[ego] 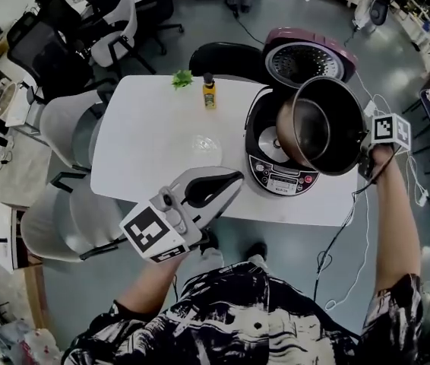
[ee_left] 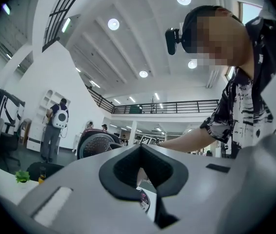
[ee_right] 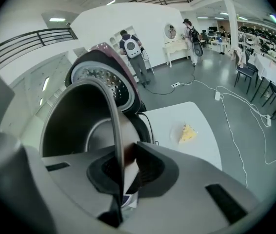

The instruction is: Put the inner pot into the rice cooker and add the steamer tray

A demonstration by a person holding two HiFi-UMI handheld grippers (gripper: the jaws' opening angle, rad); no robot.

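The dark inner pot (ego: 325, 124) hangs tilted just above the open rice cooker (ego: 282, 181) at the table's right end. My right gripper (ego: 363, 141) is shut on the pot's rim. In the right gripper view the rim (ee_right: 114, 130) runs between the closed jaws of the right gripper (ee_right: 122, 155). The cooker's purple lid (ego: 306, 61) stands up behind the pot. A clear round tray (ego: 206, 144) lies in the middle of the table. My left gripper (ego: 234, 179) hovers over the table's near edge, shut and empty; in the left gripper view (ee_left: 140, 152) its pads meet.
A yellow bottle (ego: 210, 92) and a green leafy sprig (ego: 182, 78) sit at the white table's (ego: 139, 150) far side. Chairs (ego: 67, 128) crowd its left end. A cable (ego: 344, 234) trails from the cooker to the floor on the right.
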